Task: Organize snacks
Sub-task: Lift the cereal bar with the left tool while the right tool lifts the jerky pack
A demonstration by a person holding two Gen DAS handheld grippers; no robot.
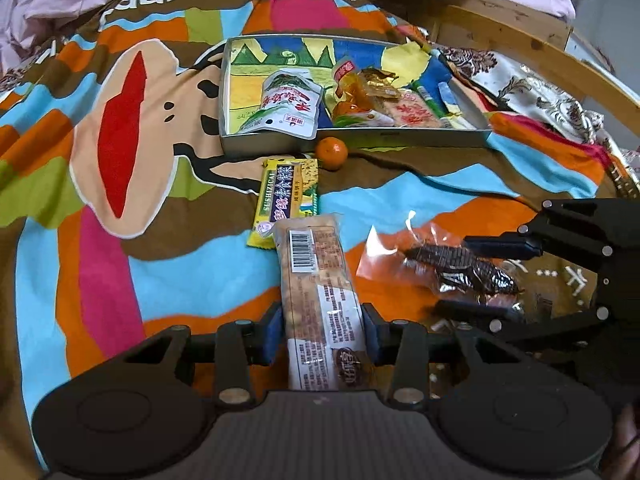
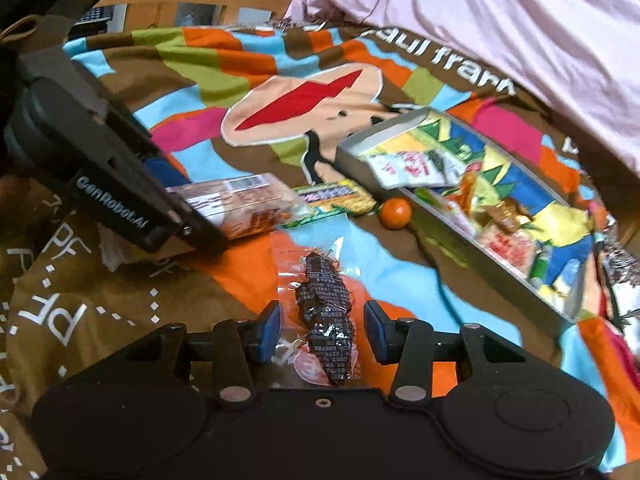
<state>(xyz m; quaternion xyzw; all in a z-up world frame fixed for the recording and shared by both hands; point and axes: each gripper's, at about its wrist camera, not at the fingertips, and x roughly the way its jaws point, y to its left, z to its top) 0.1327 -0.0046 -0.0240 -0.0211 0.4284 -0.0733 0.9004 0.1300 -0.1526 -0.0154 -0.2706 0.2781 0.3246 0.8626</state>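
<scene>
Blue-padded left gripper [image 1: 323,332] is clamped on the long clear-wrapped nut bar [image 1: 316,292], which pokes forward over the colourful cartoon blanket [image 1: 160,264]. Right gripper [image 2: 322,330] straddles a dark foil snack in clear plastic [image 2: 326,320]; whether its pads press it, I cannot tell. Beyond sit a yellow cracker packet [image 1: 286,200], small orange mandarin [image 1: 331,153] and the grey snack-filled tray [image 1: 360,138].

Tangerine [image 1: 331,153] just before the box [image 1: 360,138]; biscuit packet [image 1: 286,200] beside it.
</scene>
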